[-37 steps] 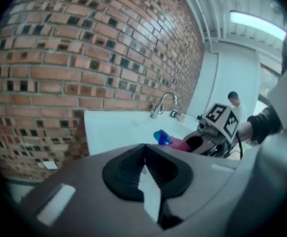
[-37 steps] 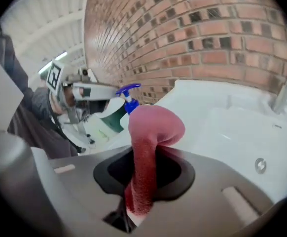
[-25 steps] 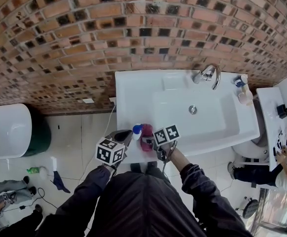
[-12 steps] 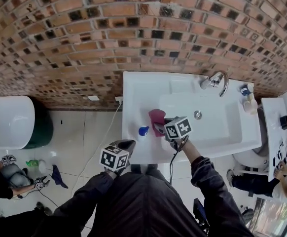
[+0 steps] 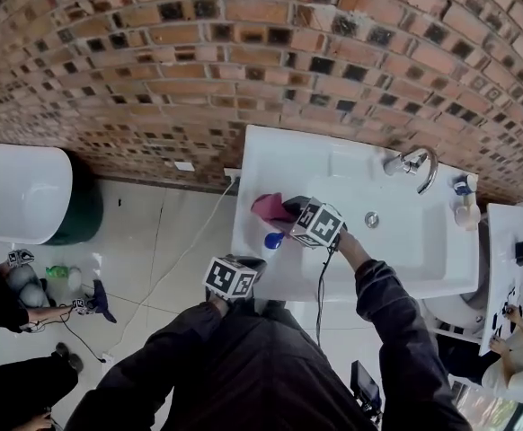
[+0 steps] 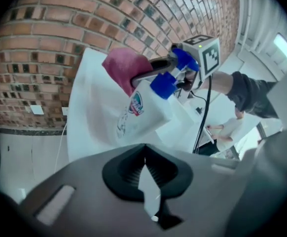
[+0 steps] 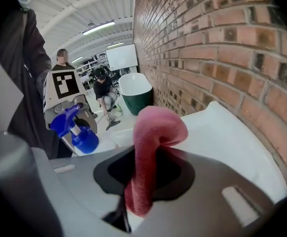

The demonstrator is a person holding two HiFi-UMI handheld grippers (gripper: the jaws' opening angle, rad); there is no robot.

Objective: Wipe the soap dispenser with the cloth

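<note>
The soap dispenser [image 5: 272,241], a white bottle with a blue pump top, stands on the front left rim of the white sink [image 5: 396,268]. In the left gripper view the dispenser [image 6: 143,113] is just ahead of my left gripper [image 6: 146,181], whose jaws are shut with nothing between them. In the head view the left gripper [image 5: 251,263] sits just in front of the sink edge. My right gripper [image 5: 288,210] is shut on a pink cloth [image 5: 269,206], held above the sink's left rim just beyond the dispenser. The cloth [image 7: 156,127] curls up out of the right gripper [image 7: 142,184].
A chrome tap [image 5: 412,164] stands at the back of the sink and small bottles [image 5: 464,197] at its right back corner. The brick wall [image 5: 243,52] runs behind. A white tub [image 5: 19,191] is on the floor at left, with people [image 5: 10,303] nearby.
My right gripper has carried the cloth from beside the dispenser's top toward the wall, along the sink's left rim. The left gripper drew back from the dispenser, which stands alone.
</note>
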